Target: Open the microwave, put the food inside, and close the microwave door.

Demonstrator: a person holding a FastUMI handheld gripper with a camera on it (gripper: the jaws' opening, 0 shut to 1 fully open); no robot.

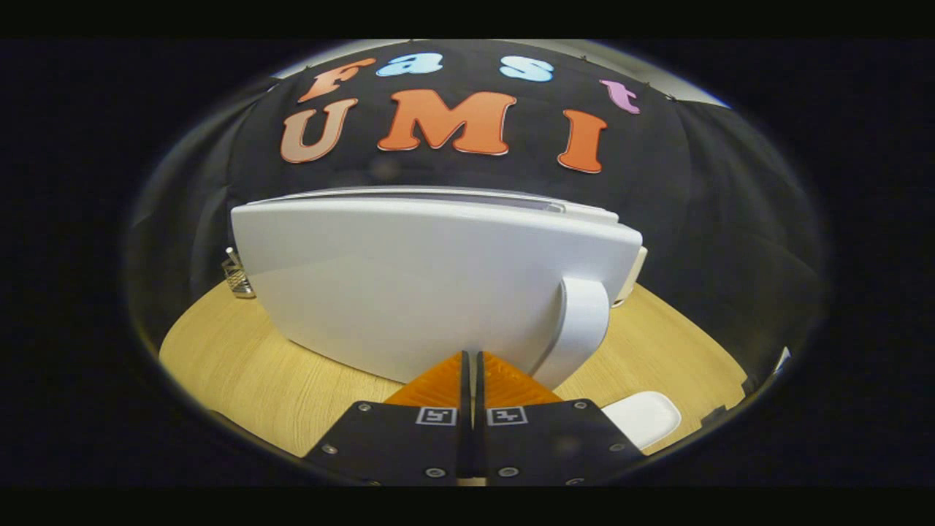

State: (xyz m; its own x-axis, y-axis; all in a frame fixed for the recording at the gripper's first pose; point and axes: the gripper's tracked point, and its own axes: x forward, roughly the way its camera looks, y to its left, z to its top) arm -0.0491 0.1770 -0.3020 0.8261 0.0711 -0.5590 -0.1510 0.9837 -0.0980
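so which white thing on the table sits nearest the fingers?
The white dish, right beside the shut fingers; the microwave stands ahead of them.

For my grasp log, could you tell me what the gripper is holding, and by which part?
Nothing: the gripper is shut on itself, fingers together, tips at the closed microwave door, left of its handle.

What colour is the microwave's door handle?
White, like the door; the handle shows in the gripper view, beyond the shut gripper.
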